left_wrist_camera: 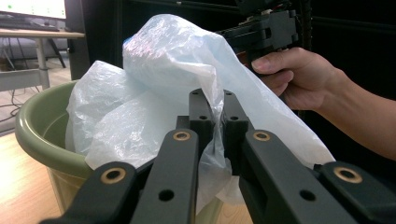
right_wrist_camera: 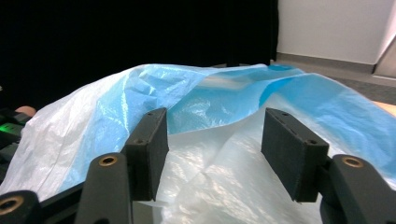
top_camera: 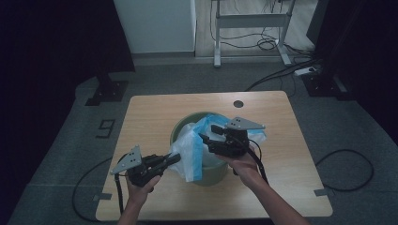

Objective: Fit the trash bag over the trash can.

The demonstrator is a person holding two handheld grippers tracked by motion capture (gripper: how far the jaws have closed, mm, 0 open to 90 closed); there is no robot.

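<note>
Lining bin (top_camera: 212,177) at centre of desk (top_camera: 150,112) with bag (top_camera: 190,154). Left hand-held gripper (top_camera: 175,158), lower left, clamped on bag edge over rim. Right hand-held gripper (top_camera: 208,134), centre, jaws apart above bag. Next, judged: grip far edge, stretch over rim.

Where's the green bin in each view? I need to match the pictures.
High view: bin mid-table, under the bag.
Left gripper view: its rim at left, behind the bag.
Right gripper view: not in it.
Shared landmark: the blue-and-white bag.
</note>
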